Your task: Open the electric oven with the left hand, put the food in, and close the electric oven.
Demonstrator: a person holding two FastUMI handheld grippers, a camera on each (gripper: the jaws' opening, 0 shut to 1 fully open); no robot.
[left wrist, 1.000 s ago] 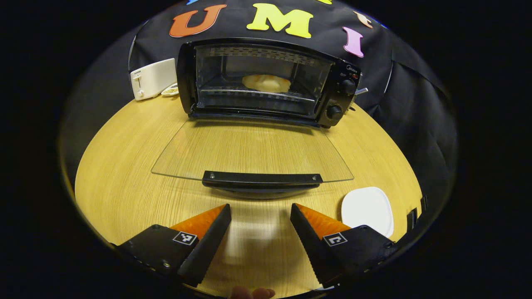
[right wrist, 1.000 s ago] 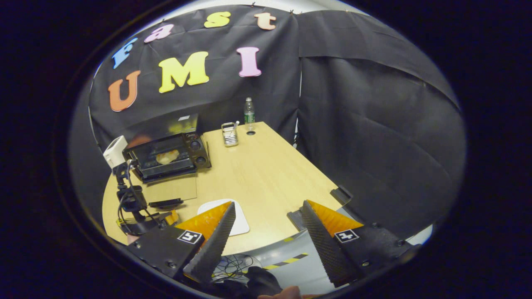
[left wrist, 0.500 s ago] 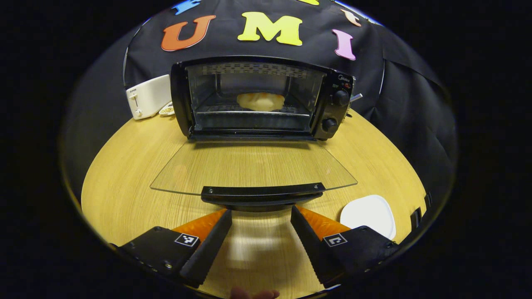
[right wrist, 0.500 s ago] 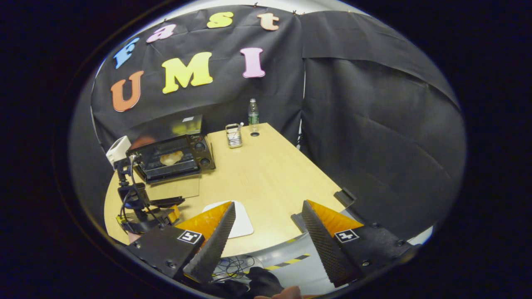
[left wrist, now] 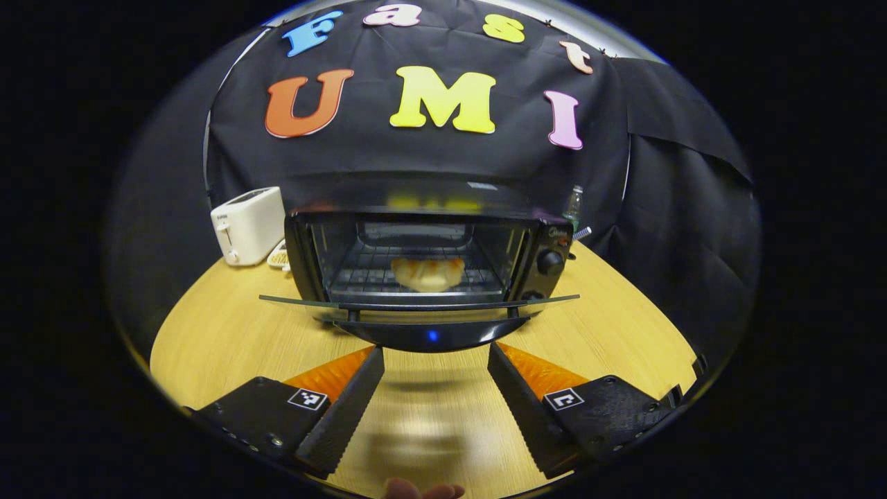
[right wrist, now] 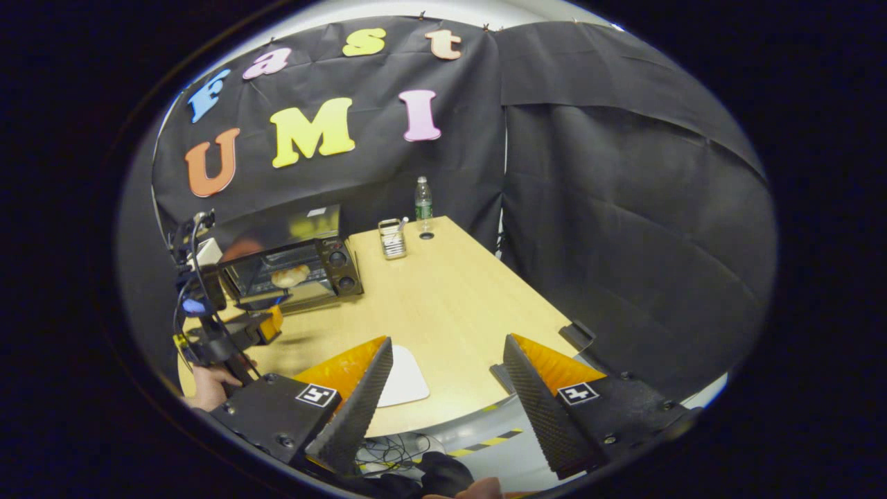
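The black electric oven [left wrist: 416, 256] stands at the back of the wooden table [left wrist: 229, 333]. A pale bread roll [left wrist: 427, 272] lies on its wire rack. The glass door [left wrist: 416, 303] hangs partly raised and appears edge-on, with its black handle [left wrist: 433, 336] toward me. My left gripper [left wrist: 435, 357] is open just below the handle, a finger on each side; I cannot tell whether it touches. In the right gripper view, the oven [right wrist: 298, 274] and roll [right wrist: 290, 276] sit far left, with the left gripper [right wrist: 235, 333] in front of them. My right gripper [right wrist: 448, 341] is open and holds nothing.
A white toaster [left wrist: 246, 223] stands left of the oven. A white plate [right wrist: 405, 378] lies near the table's front edge. A clear holder [right wrist: 392, 238] and a water bottle [right wrist: 423, 197] stand at the far end. A hand [right wrist: 204, 388] holds the left gripper.
The oven door has swung up from lying flat to about level with the camera. My left gripper has moved in under the handle and tipped upward. The right gripper has barely shifted.
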